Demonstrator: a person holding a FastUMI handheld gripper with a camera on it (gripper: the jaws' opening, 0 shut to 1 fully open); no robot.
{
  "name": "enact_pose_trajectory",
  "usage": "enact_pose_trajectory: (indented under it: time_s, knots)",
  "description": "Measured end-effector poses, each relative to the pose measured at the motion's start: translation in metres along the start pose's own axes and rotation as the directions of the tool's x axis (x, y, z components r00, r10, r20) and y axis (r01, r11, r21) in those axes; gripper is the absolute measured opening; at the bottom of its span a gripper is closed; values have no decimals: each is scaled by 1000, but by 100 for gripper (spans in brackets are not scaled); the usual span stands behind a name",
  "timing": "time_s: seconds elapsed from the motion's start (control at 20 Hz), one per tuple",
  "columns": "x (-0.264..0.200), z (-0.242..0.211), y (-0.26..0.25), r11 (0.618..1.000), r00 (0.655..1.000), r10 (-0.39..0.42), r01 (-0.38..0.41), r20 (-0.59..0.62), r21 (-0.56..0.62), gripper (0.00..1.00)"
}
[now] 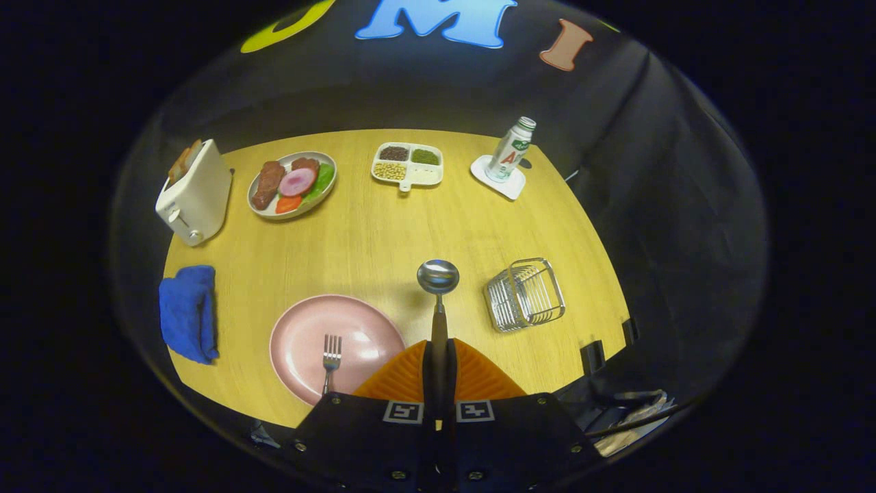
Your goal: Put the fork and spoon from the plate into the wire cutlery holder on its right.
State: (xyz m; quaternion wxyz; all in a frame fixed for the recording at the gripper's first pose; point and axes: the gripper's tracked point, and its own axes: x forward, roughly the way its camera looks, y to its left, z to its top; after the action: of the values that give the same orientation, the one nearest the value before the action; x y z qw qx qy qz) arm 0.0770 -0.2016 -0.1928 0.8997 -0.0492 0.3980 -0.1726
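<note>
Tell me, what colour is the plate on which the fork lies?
The plate is pink, seen best in the gripper view; the tool is shut on the spoon.

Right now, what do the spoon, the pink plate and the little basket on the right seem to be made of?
The spoon, clamped by its handle in the gripper, looks like polished metal: its bowl shines like a mirror. The plate, with the fork on it, looks like glazed ceramic or perhaps plastic, given its smooth pink gloss. The cutlery holder is thin, bright metal wire.
</note>
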Motion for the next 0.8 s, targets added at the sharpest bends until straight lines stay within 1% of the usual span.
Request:
enact_pose_trajectory:
  time_s: [0.3, 0.45, 0.6, 0.7, 0.8]
  knots:
    - [20, 0, -50, 993, 998, -49, 53, -45, 104, 3]
    - [29, 4, -67, 986, 998, -49, 56, -49, 154, 3]
    - [40, 5, -86, 979, 995, -72, 84, -68, 184, 3]
    - [46, 5, -94, 975, 995, -67, 81, -72, 207, 3]
    - [50, -5, -102, 976, 992, -68, 88, -109, 197, 3]
